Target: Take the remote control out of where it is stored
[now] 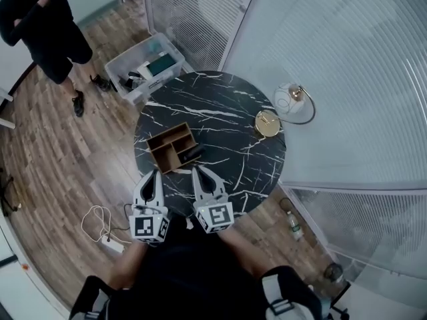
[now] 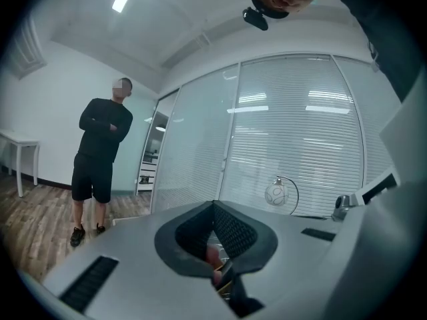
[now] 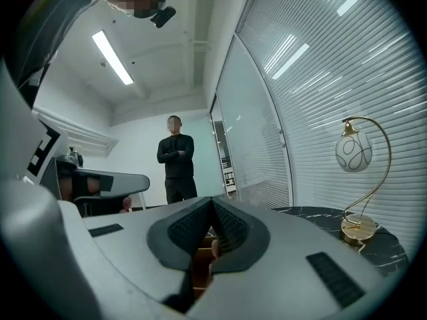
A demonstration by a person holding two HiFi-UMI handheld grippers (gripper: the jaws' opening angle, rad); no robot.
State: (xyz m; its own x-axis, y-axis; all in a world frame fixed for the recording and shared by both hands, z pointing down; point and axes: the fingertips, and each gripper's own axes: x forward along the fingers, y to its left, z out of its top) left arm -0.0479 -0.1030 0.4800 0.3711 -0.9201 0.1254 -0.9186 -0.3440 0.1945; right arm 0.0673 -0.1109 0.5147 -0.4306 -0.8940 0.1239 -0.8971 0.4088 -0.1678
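A small wooden organiser box with open compartments sits on the near left part of the round black marble table. A dark remote control lies at the box's near right corner. My left gripper hovers at the table's near edge, just short of the box, its jaws shut on nothing. Beside it my right gripper points at the remote from close by, also shut and empty. In the left gripper view the gripper shows its pads together. The right gripper view shows that gripper the same way, with brown wood visible below the pads.
A globe lamp with a gold base stands at the table's right side. On the floor lie a plastic bin, a power strip and a bottle. A person stands at far left. Glass walls curve behind.
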